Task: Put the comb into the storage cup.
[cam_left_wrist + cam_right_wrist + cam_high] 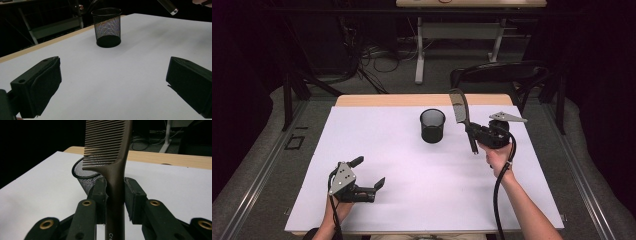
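While the right gripper pinches the comb upright by its handle, the mesh cup stands at its nine o'clock; left gripper spread, idle.

- A lab or recording studio, not a home.
- Black curtains close off the sides, leaving the surroundings dark.
- The wooden table carries a plain white sheet as a work surface.
- Loose cables sprawl over the grey floor.
- A second adjustable desk stands behind, with a black chair.
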The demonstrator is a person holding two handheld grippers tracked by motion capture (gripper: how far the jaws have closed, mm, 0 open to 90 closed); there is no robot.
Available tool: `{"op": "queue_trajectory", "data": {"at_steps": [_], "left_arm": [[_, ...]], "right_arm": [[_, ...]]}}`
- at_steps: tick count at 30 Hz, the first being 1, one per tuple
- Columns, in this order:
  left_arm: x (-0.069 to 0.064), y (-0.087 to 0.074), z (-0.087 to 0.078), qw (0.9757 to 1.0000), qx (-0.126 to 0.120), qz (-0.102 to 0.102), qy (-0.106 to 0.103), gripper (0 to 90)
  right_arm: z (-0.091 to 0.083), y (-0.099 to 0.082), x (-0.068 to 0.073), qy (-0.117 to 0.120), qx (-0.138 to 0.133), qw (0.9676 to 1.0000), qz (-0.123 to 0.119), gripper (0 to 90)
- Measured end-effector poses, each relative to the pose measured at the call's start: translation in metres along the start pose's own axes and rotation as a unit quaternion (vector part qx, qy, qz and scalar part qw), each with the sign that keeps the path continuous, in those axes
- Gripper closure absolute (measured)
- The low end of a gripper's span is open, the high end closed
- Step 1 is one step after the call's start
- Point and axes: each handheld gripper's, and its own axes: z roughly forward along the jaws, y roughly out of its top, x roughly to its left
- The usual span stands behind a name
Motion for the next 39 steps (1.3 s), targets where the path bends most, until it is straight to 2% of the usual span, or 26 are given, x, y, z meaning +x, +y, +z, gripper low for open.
{"op": "queue_trajectory", "data": {"at_steps": [7, 12, 21, 39], "left_arm": [[0.000, 0.000, 0.002, 1.0000, 0.002, 0.001, 0.001, 0.0], [0.003, 0.000, 0.005, 1.0000, 0.004, 0.000, 0.004, 0.0], [0.002, 0.000, 0.003, 1.0000, 0.002, -0.003, 0.005, 0.0], [0.001, 0.000, 0.002, 1.0000, 0.001, -0.001, 0.002, 0.0]], "right_arm": [[0.003, 0.004, 0.003, 0.004, -0.007, 1.0000, -0.004, 72.5], [0.004, 0.007, 0.005, 0.011, -0.013, 0.9999, 0.002, 72.6], [0.007, 0.018, 0.011, 0.013, -0.021, 0.9997, -0.006, 72.5], [0.019, 0.029, 0.016, 0.016, -0.031, 0.9992, -0.018, 72.5]]}}
